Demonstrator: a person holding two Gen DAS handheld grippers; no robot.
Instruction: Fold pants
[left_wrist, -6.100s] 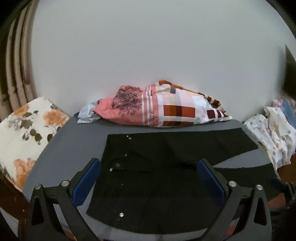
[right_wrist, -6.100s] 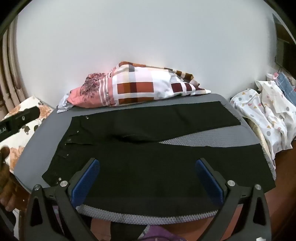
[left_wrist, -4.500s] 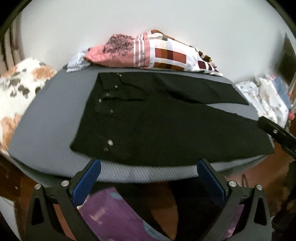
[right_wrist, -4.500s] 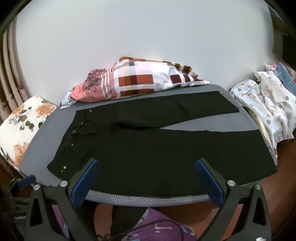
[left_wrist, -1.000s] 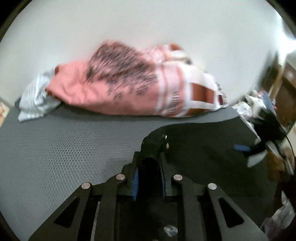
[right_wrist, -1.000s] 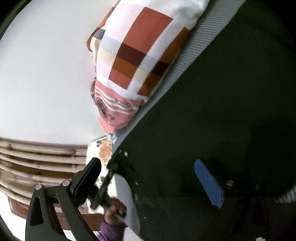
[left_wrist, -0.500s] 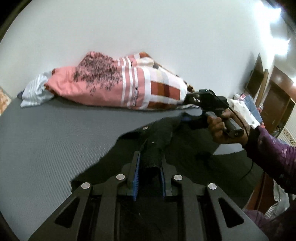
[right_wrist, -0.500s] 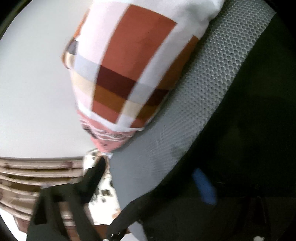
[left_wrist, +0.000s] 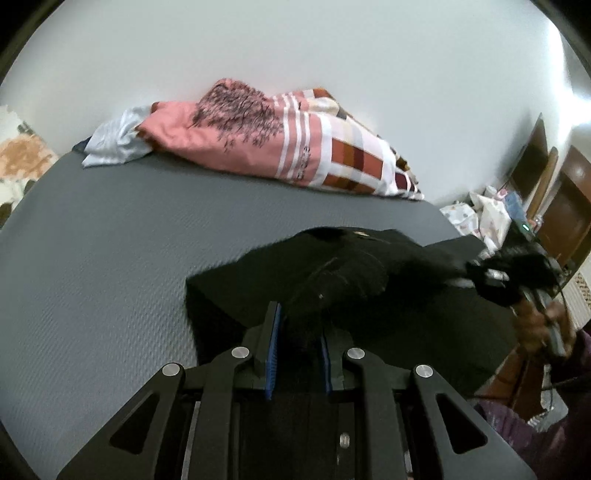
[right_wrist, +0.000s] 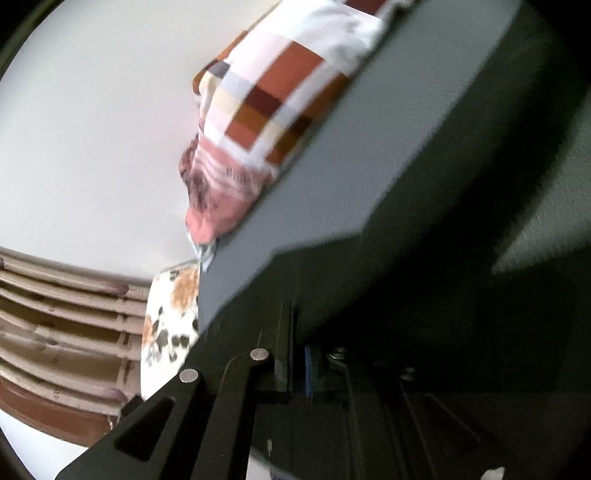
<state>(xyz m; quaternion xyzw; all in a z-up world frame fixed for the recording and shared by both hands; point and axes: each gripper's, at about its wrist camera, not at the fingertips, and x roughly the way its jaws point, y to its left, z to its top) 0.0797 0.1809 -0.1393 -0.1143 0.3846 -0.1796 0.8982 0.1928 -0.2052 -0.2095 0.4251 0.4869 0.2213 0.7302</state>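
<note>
The black pants (left_wrist: 369, 280) lie bunched on the right part of the grey mat (left_wrist: 110, 258). My left gripper (left_wrist: 298, 332) is shut on a fold of them, and the cloth rises in a hump just ahead of its blue pads. Farther right, my right gripper (left_wrist: 476, 273) grips the pants' far edge, with a hand (left_wrist: 535, 321) holding it. The right wrist view is tilted and blurred. There the right gripper (right_wrist: 301, 354) has its jaws shut, and the dark pants (right_wrist: 443, 295) fill the space ahead of them.
A pink and checked pillow (left_wrist: 288, 147) lies along the mat's far edge against the white wall. A floral cushion (left_wrist: 18, 162) sits at the left. Loose clothes (left_wrist: 480, 214) and a wooden door (left_wrist: 569, 206) are at the right. Curtain folds (right_wrist: 74, 314) hang beyond the mat.
My right gripper's jaws went from wide open to shut at the pants' edge. The left gripper carried its fold of pants rightward across the mat, leaving bare mat on the left.
</note>
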